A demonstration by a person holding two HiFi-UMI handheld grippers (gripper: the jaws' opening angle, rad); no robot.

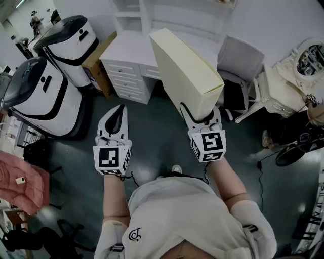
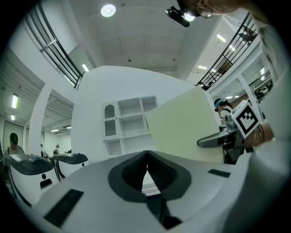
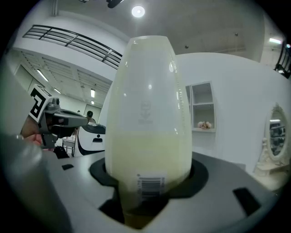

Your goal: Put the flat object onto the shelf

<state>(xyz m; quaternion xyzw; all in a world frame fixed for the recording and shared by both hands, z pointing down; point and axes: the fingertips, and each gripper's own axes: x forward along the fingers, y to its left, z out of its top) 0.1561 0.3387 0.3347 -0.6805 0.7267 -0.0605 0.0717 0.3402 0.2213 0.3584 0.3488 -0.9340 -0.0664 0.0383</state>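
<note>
A flat cream box [image 1: 185,71] with a barcode label stands upright in my right gripper [image 1: 201,115], whose jaws are shut on its lower end. In the right gripper view the box [image 3: 148,118] fills the middle, clamped at the right gripper [image 3: 144,200]. My left gripper [image 1: 119,112] hangs level beside it on the left, shut with nothing in it; in its own view the left gripper [image 2: 147,155] has its tips meeting. The white shelf unit [image 1: 135,14] rises beyond a desk ahead, and the shelf [image 2: 129,123] with open compartments shows behind the box [image 2: 182,127].
A white desk with drawers [image 1: 129,76] stands below the shelf, a grey chair [image 1: 242,58] to its right. Two large white-and-black machines [image 1: 43,98] [image 1: 71,40] and a cardboard box [image 1: 96,66] crowd the left. An ornate mirror [image 1: 310,56] is at far right.
</note>
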